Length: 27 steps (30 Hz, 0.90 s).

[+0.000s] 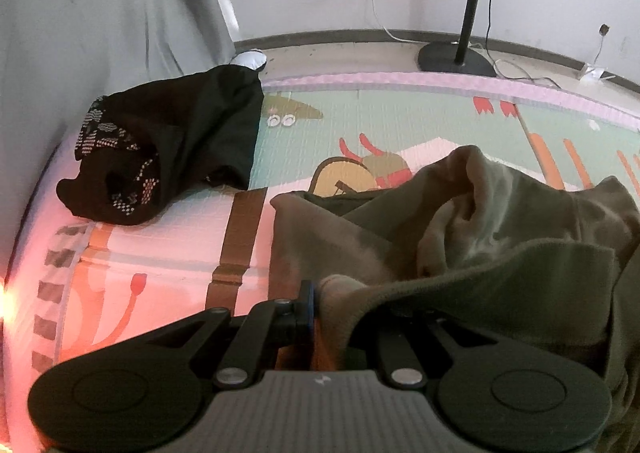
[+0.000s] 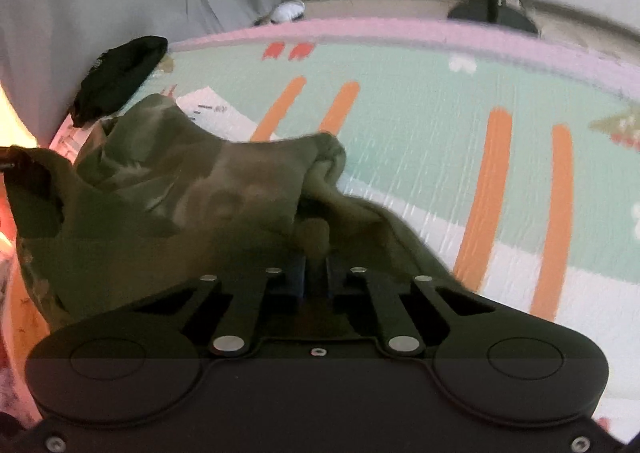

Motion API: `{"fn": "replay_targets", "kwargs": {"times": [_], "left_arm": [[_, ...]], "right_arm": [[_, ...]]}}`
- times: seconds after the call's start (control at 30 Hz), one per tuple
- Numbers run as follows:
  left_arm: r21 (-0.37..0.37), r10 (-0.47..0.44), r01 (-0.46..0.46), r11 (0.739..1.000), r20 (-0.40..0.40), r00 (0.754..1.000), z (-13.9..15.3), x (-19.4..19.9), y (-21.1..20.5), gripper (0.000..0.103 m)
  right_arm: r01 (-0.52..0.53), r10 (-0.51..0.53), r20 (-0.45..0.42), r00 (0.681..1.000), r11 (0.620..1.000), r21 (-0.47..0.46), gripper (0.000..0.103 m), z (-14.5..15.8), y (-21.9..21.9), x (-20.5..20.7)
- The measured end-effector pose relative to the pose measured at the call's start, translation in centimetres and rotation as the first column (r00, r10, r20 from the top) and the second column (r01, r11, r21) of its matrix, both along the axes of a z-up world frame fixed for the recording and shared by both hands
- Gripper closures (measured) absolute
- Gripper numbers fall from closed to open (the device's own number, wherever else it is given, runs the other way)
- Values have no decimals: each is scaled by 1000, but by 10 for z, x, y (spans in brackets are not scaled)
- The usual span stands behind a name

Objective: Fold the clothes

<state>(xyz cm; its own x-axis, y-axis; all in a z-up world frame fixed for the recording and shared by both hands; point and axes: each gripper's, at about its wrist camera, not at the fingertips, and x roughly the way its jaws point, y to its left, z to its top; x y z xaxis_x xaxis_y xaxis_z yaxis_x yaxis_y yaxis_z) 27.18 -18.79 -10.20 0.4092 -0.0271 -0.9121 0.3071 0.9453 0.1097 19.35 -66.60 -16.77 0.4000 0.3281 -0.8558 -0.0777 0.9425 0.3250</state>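
Pastel foam play mat (image 1: 420, 113) fills both views; olive garment (image 1: 480, 221) bunches at lower right, clamped by left gripper (image 1: 316, 305) and right gripper (image 2: 316, 253). Black clothes (image 1: 168, 145) lie upper left, lamp base (image 1: 456, 57) behind.

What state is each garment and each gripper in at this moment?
olive garment: crumpled, unfolded, held by both grippers.
black garment: bunched in a heap on the mat, untouched.
left gripper: shut on the olive garment's edge.
right gripper: shut on the olive garment.
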Motion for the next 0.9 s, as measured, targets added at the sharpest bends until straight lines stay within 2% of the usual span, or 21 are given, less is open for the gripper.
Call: {"fn": "replay_targets", "kwargs": {"times": [0.13,0.23,0.33,0.5,0.6,0.77,0.83,0.9], "left_arm": [[-9,5,-5,1000,-5,1000,6,-2,2,95],[-30,21,-21,999,-7,1000,14,-4,6,95],[-68,54,-55,996,-20,998,23,-2,13,95],[-123,132,-139,983,-59,989,29,13,21,95],[-146,168,-176,973,-67,983,32,25,20,95],[-224,288,-316,922,-150,946,28,61,26,95],[-222,310,-346,911,-181,933,18,77,23,92],[-176,342,-379,909,-208,916,5,86,17,89]], "right_arm": [[16,-14,74,997,1000,-23,98,25,-3,-13],[58,-59,148,987,998,14,98,53,-12,-30],[99,-106,219,970,994,40,98,82,-21,-47],[144,-145,278,949,989,27,99,107,-33,-61],[202,-210,311,927,978,59,99,114,-42,-63],[320,-331,326,886,943,87,99,109,-58,-60],[371,-376,313,872,925,80,99,101,-63,-57],[412,-413,288,864,909,66,99,88,-66,-51]]}}
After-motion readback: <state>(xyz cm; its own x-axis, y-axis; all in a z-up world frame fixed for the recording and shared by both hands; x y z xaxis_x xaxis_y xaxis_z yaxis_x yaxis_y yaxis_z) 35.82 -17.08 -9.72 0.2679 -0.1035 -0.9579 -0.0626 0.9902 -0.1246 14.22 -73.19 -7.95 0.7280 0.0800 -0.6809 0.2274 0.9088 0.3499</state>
